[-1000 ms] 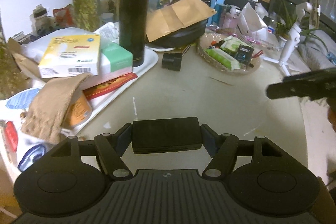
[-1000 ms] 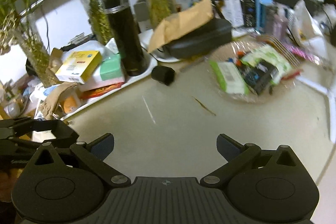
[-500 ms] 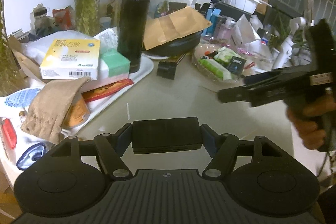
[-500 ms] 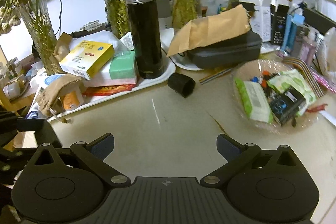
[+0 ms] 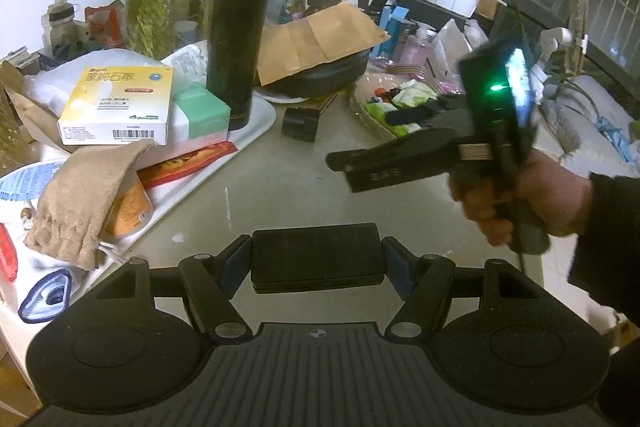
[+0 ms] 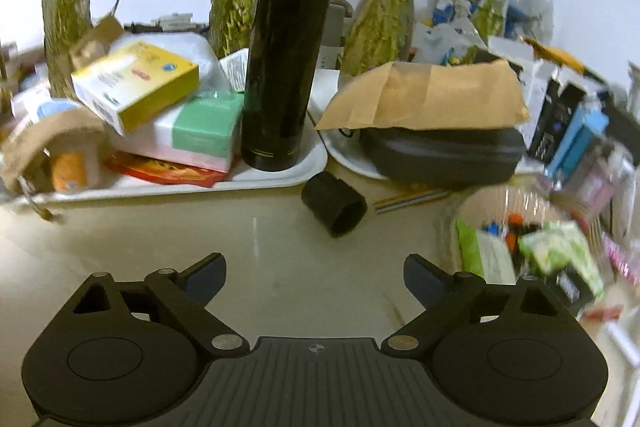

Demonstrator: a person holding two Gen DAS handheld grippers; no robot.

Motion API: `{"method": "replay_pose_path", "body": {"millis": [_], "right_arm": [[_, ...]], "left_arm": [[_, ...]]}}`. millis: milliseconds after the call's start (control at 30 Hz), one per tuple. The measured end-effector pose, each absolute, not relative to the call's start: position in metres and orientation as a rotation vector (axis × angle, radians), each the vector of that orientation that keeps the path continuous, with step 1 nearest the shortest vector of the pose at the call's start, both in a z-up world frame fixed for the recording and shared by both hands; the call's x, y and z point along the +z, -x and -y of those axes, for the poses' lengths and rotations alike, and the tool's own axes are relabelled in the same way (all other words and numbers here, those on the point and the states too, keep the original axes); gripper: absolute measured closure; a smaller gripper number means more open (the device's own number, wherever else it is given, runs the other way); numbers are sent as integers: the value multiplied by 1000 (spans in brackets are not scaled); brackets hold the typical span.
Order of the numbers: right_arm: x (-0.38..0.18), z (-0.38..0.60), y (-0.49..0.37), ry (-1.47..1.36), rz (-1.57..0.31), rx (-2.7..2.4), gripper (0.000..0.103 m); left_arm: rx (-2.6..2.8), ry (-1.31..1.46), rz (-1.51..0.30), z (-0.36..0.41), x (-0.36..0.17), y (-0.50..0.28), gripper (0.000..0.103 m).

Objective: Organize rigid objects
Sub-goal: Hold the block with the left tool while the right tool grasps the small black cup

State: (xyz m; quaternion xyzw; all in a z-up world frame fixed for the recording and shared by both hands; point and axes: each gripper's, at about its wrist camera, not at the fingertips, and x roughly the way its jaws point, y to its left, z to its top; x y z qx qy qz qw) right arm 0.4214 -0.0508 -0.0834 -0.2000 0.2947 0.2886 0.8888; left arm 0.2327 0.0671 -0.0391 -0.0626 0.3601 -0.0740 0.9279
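My left gripper (image 5: 316, 261) is shut on a flat black box (image 5: 316, 255), held above the table. My right gripper (image 6: 314, 277) is open and empty; it also shows in the left wrist view (image 5: 396, 163), held in a hand at the right. A small black cylinder (image 6: 334, 203) lies on its side on the table ahead of the right gripper, also visible in the left wrist view (image 5: 301, 123). A tall black flask (image 6: 286, 47) stands on the white tray (image 6: 280, 177), beside a yellow box (image 6: 136, 83) and a green box (image 6: 204, 131).
A dark zip case (image 6: 440, 151) under a brown envelope (image 6: 428, 97) sits on a white plate behind the cylinder. A clear bowl of packets (image 6: 528, 247) stands at the right. Glass vases with plants (image 6: 232, 3) line the back wall. A brown pouch (image 5: 88, 187) lies at the left.
The right gripper has moved forward and left, closer to the flask and the black cylinder. The left gripper keeps hold of the black box and has barely moved.
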Motion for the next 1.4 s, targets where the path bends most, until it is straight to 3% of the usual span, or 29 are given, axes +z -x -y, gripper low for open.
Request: {"method": "replay_pose_path", "body": {"millis": [400, 733, 833, 900, 933, 1400], "right_arm": [[-114, 14, -456, 626, -533, 558, 24], [-127, -4, -476, 656, -500, 532, 29], [-132, -7, -481, 663, -504, 517, 38], [-135, -7, -485, 657, -529, 518, 54], [-135, -7, -485, 656, -531, 508, 56], [-103, 22, -451, 602, -529, 480, 57]], "left_arm": [[-140, 121, -743, -69, -36, -236, 34], [-121, 125, -746, -73, -34, -238, 34], [-136, 120, -745, -70, -34, -238, 34], [-144, 122, -744, -70, -34, -239, 34], [-146, 126, -746, -69, -34, -239, 34], [-147, 113, -759, -65, -39, -241, 34]]}}
